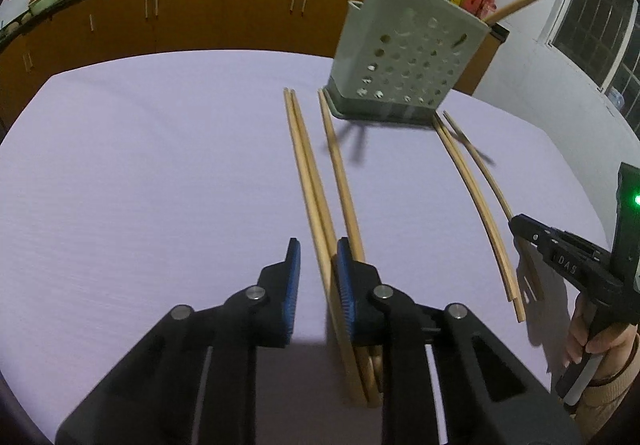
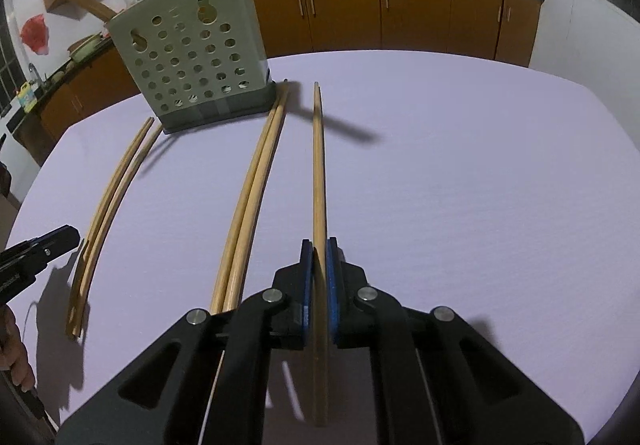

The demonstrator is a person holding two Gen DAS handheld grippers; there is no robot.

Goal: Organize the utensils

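Closest to the left wrist camera: left gripper (image 1: 318, 245), black with blue pads, jaws narrow but not clamped. Straddles a pair of chopsticks (image 1: 306, 173) lying flat on the lilac worktop (image 1: 140, 185); pair sits against the right-side pad, with a clear gap to the other pad. Just beside it, a loose chopstick (image 1: 338, 165), running behind the outside of the right-side finger.

Right gripper (image 2: 319, 245): closed tight on a single chopstick (image 2: 318, 165), both blue pads pressed to its sides, stick pointing straight ahead towards the far edge. To its left, a second pair (image 2: 256, 185) resting side by side on the worktop, tips just beside the base of the holder (image 2: 192, 57).

Holder: pale grey, perforated, upright at the far side of the worktop, already carrying several chopsticks that lean out of its top. Behind it, brown kitchen cabinets (image 2: 420, 13). At the right edge of the left view, a hand (image 1: 592, 337) gripping the right tool's handle.
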